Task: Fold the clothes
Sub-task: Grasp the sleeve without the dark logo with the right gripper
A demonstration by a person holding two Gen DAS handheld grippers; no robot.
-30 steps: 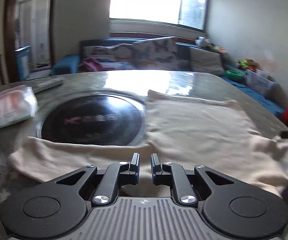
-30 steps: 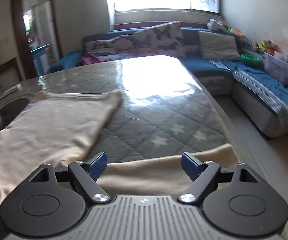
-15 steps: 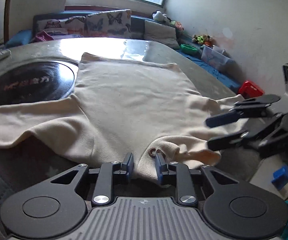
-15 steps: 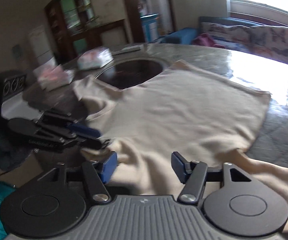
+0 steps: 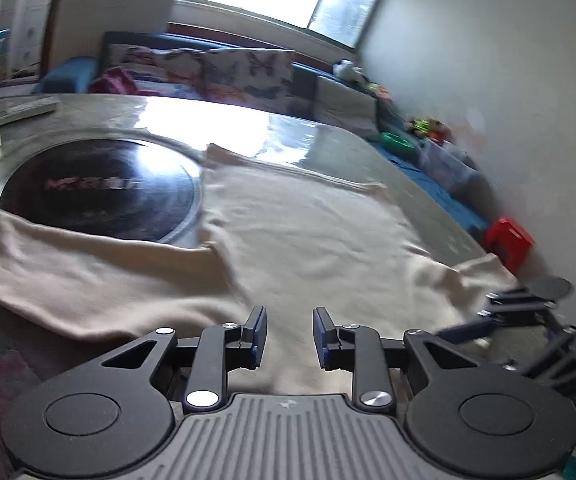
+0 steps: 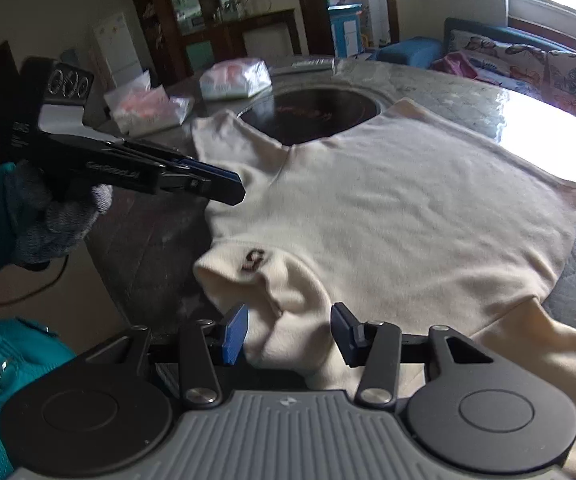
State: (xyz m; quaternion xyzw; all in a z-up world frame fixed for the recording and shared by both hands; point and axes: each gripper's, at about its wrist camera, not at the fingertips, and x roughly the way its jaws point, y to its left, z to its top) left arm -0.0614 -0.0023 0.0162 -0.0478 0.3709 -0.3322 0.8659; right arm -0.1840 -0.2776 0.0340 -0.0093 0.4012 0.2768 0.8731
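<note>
A cream long-sleeved top (image 6: 388, 208) lies spread flat on the round table, collar with a dark red mark (image 6: 254, 260) at the near edge. It also shows in the left wrist view (image 5: 288, 240), one sleeve stretched left. My left gripper (image 5: 290, 336) is open and empty just above the top's near edge; it also shows in the right wrist view (image 6: 224, 188), held above the table's near left. My right gripper (image 6: 288, 334) is open, its jaws either side of a fold of cloth beside the collar, and shows in the left wrist view (image 5: 488, 324).
A dark glass turntable (image 5: 100, 192) sits in the table's middle, partly under the top. Plastic-wrapped packs (image 6: 236, 78) and a remote (image 5: 28, 108) lie on the far side. A sofa (image 5: 216, 68) and a red stool (image 5: 508, 240) stand beyond the table.
My left gripper has opened wider and swung back leftward to face the turntable. My right gripper has moved closer to the collar, cloth now between its jaws.
</note>
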